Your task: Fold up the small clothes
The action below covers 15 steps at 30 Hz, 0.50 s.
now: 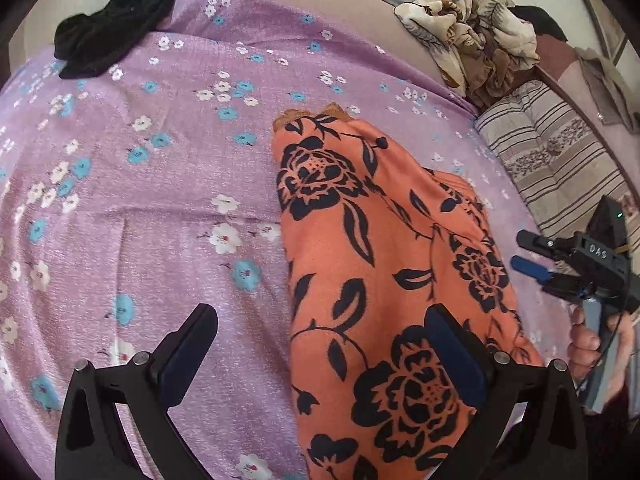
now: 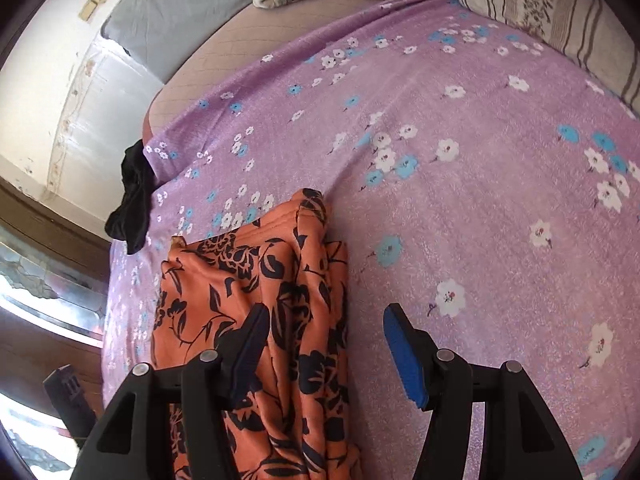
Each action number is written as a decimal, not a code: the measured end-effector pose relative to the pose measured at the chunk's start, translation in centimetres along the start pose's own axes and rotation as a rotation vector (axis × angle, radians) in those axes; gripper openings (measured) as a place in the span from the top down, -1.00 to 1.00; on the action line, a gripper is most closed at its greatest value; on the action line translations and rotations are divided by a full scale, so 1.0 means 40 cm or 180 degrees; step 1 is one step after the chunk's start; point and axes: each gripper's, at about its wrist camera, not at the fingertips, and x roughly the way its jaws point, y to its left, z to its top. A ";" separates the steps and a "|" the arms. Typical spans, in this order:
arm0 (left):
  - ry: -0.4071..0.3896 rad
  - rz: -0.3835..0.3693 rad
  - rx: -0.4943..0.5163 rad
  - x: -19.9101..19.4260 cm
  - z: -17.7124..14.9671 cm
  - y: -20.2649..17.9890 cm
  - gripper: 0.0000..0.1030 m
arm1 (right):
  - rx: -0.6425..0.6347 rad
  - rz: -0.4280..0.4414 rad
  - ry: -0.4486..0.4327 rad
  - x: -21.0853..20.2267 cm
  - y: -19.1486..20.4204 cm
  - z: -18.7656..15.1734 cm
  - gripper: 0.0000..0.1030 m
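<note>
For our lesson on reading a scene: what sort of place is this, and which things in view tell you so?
Most likely a bedroom at home. A floral sheet covers a mattress, a striped pillow lies at its edge, and an orange garment is laid out on the sheet.

An orange garment point(image 1: 360, 264) printed with black roses and leaves lies on the bed point(image 1: 160, 208), spread over the purple flowered sheet. It is folded lengthwise into a long narrow strip, and a second layer shows as a step along its right side in the left wrist view. Its far end, with a bit of tan trim, points toward the middle of the bed; its near end runs to the bed's near edge. In the right wrist view the same orange garment point(image 2: 256, 280) shows soft lengthwise pleats. A crumpled black garment point(image 1: 116, 28) lies well apart at the sheet's far left corner.
</note>
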 end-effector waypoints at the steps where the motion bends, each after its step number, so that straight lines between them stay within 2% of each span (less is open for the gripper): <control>1: 0.0040 -0.0119 -0.0053 0.002 0.003 0.003 -1.00 | 0.0081 0.0158 0.0078 0.004 -0.013 -0.002 -0.24; 3: 0.0124 -0.0265 -0.0141 0.011 0.007 0.009 -1.00 | 0.0205 0.0340 0.0180 0.010 -0.031 -0.010 -0.27; 11: 0.0394 -0.0458 -0.0194 0.063 -0.012 -0.010 -0.99 | 0.0356 0.0562 0.0473 0.062 -0.063 -0.023 -0.37; 15: 0.0369 -0.0404 -0.0198 0.066 -0.011 -0.012 -0.99 | 0.0321 0.0569 0.0637 0.107 -0.055 -0.025 -0.38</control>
